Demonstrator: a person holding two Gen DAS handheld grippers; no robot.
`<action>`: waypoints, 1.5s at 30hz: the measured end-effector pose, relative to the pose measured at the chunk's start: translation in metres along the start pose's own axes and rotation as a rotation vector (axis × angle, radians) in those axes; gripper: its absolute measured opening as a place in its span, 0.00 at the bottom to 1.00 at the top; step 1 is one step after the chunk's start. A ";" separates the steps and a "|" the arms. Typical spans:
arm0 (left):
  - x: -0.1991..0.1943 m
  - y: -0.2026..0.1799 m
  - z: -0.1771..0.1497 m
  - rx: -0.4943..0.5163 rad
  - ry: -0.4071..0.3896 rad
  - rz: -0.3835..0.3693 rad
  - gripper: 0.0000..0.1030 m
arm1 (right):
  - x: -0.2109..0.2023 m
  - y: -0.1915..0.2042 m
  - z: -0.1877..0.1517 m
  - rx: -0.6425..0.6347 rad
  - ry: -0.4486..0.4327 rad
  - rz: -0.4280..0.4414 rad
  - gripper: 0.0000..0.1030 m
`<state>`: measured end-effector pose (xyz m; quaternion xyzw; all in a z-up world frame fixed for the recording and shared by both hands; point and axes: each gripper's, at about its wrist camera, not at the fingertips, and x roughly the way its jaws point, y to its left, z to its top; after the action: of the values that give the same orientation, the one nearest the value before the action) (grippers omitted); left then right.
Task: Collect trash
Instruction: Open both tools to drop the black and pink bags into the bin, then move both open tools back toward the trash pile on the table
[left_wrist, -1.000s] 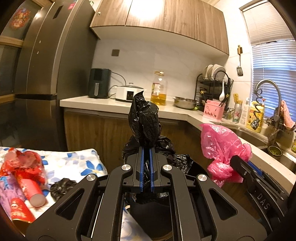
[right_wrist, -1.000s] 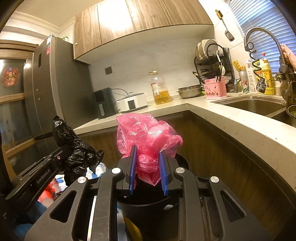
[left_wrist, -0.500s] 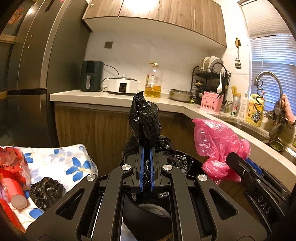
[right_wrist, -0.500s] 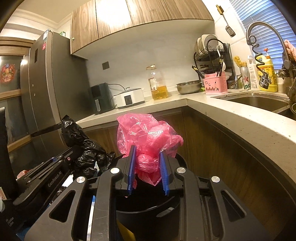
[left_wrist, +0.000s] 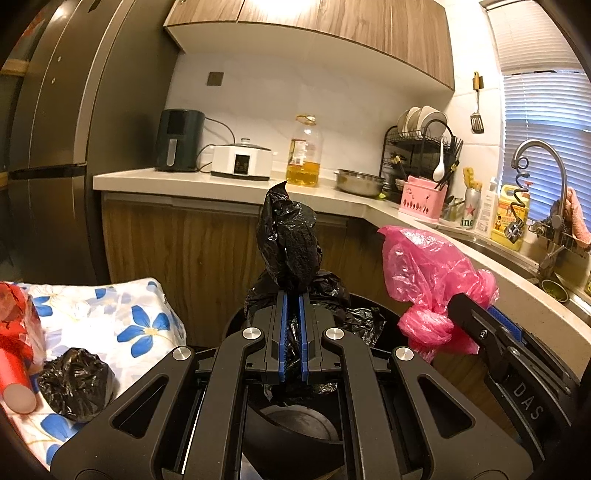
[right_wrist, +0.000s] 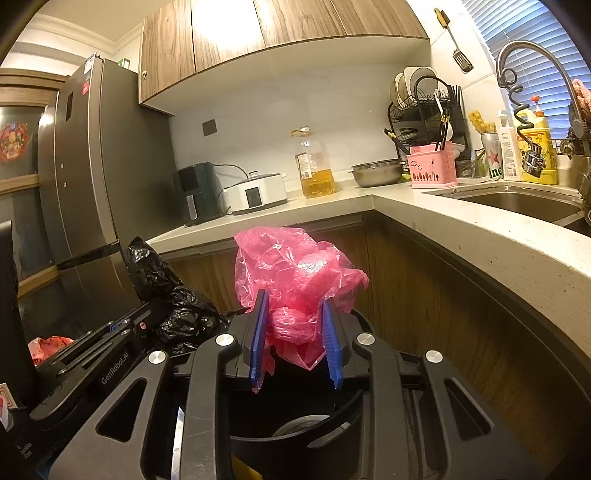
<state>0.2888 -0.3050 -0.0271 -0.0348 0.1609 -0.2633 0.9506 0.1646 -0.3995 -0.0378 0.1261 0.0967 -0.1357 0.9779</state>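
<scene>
Two crumpled bags are held side by side above a black trash bin (left_wrist: 291, 435). The left hand-held gripper (left_wrist: 292, 325) has its blue pads nearly together, pinching a black plastic bag (left_wrist: 290, 243) that sticks up above the fingertips and hangs down between them toward the bin's mouth. Just to its right, the right hand-held gripper (right_wrist: 293, 332) clamps a pink plastic bag (right_wrist: 295, 273), its blue pads pressed against the bundle's sides and set wider apart. The bin stands in front of the wooden cabinets under the L-shaped counter (right_wrist: 480, 229). To the left, a second black bag wad (left_wrist: 75, 384) lies on a blue-flowered cloth (left_wrist: 122, 317) beside red wrapping (left_wrist: 16, 332).
</scene>
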 end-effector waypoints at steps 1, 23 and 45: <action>0.002 0.001 -0.001 -0.001 0.004 -0.003 0.05 | 0.001 0.000 0.000 0.000 0.000 0.000 0.28; -0.012 0.022 -0.009 -0.053 0.000 0.042 0.77 | 0.000 -0.008 -0.003 0.034 0.029 -0.007 0.48; -0.164 0.064 -0.036 -0.093 -0.103 0.272 0.92 | -0.084 0.023 -0.018 0.022 -0.003 0.040 0.61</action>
<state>0.1761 -0.1652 -0.0236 -0.0702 0.1274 -0.1224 0.9818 0.0895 -0.3527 -0.0312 0.1384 0.0911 -0.1176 0.9791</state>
